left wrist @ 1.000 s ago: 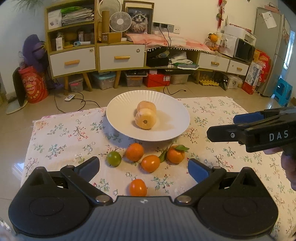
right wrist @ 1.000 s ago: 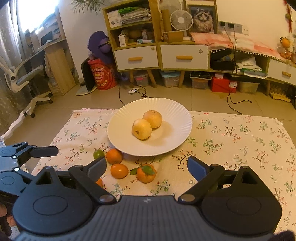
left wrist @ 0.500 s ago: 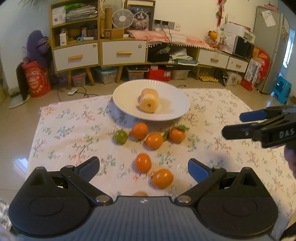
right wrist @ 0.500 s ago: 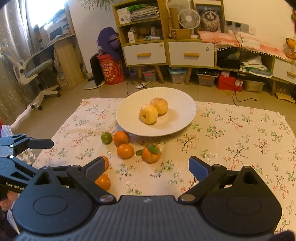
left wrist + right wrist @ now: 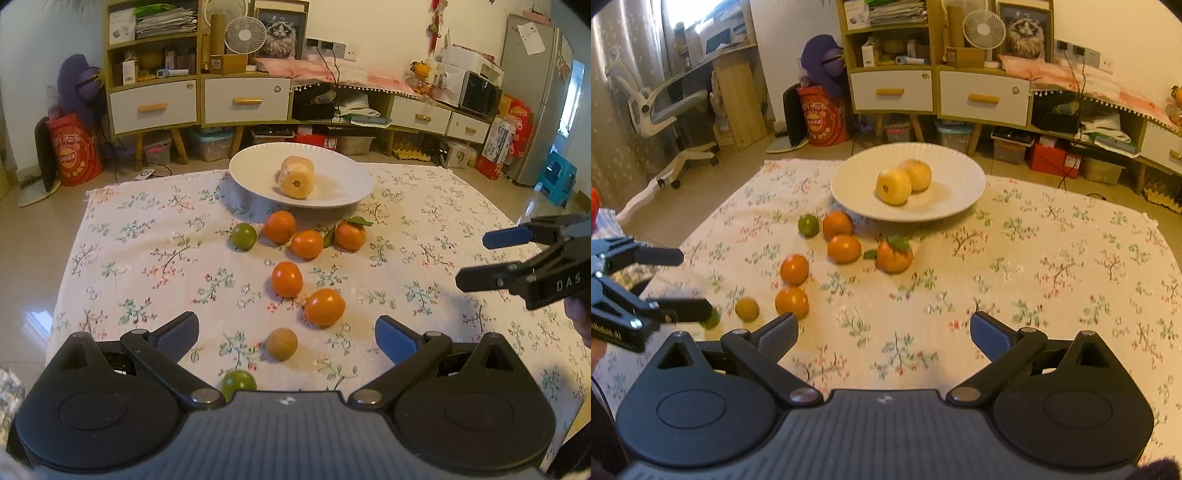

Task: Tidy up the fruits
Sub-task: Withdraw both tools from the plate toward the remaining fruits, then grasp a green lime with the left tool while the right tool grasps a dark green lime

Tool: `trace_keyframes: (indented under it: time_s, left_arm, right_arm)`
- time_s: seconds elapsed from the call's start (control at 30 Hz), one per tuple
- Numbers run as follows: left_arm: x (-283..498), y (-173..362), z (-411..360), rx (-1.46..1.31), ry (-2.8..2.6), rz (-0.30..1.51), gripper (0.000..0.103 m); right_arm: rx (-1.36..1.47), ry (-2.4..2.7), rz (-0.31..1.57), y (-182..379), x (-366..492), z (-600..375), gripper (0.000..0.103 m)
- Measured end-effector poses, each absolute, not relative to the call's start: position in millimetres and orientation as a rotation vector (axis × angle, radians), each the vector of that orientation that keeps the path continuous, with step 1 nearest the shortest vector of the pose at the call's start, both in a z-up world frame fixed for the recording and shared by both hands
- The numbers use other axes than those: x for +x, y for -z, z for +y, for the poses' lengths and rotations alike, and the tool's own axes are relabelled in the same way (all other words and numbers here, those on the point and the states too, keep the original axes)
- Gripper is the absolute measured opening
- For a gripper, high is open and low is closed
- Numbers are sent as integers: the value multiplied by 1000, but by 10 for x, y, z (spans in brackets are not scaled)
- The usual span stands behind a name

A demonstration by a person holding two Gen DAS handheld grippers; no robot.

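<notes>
A white plate [image 5: 343, 195] at the far side of the flowered cloth holds two yellow fruits [image 5: 893, 185]. In front of it lie several oranges [image 5: 287, 279], one with a leaf [image 5: 350, 234], two green fruits [image 5: 243, 236] and a small brown fruit [image 5: 282, 344]. My left gripper [image 5: 286, 334] hovers open above the brown fruit, touching nothing. To its right, over bare cloth, my right gripper [image 5: 884, 332] has its jaws opening with nothing between them. Each gripper also shows from the side in the other's view, the right gripper [image 5: 487, 258] and the left gripper [image 5: 679, 282].
The flowered cloth [image 5: 1052, 266] covers a low table with floor all around. Shelves and drawers [image 5: 243, 99] line the back wall. An office chair [image 5: 665, 110] stands at far left, a blue stool [image 5: 559, 181] at far right.
Both grippers have drawn back from the plate toward the near edge and sunk a little. More fruit has come into view in front of them. The right jaws have spread slightly.
</notes>
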State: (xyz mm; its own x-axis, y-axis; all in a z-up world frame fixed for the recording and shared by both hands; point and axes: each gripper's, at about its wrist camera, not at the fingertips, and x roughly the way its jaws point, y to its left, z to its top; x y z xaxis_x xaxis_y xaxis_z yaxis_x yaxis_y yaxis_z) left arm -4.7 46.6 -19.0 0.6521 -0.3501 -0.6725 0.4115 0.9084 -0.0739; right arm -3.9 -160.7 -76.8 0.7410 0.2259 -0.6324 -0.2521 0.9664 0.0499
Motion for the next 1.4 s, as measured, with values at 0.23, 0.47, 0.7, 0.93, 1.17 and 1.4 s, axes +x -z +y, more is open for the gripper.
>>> trace_keyframes:
  time_s: [0.23,0.47,0.7,0.93,1.17,1.4]
  left_arm:
    - [-242,420,593,96,444,753,87]
    - [-327,623,621,113,458,779,87]
    - [-334,719,601,145,459,763,87]
    - [-229,775,736,116,417,762,79]
    - [-209,754,758,109,417,749,58]
    - [-181,734,734,99,424,751,38]
  right_arm:
    - [-97,-289,683,960,-244,-1586,101]
    - [-150,-356,698,1089,-411,-1526,103]
    - [-178,-400,727,1205,-466,-1431,103]
    - [-189,-482,757,1250,-530,-1283,95]
    - [-181,-566,826,1325,-578,-1179,63]
    - [-196,-586,819,1336,-563,-1107,49]
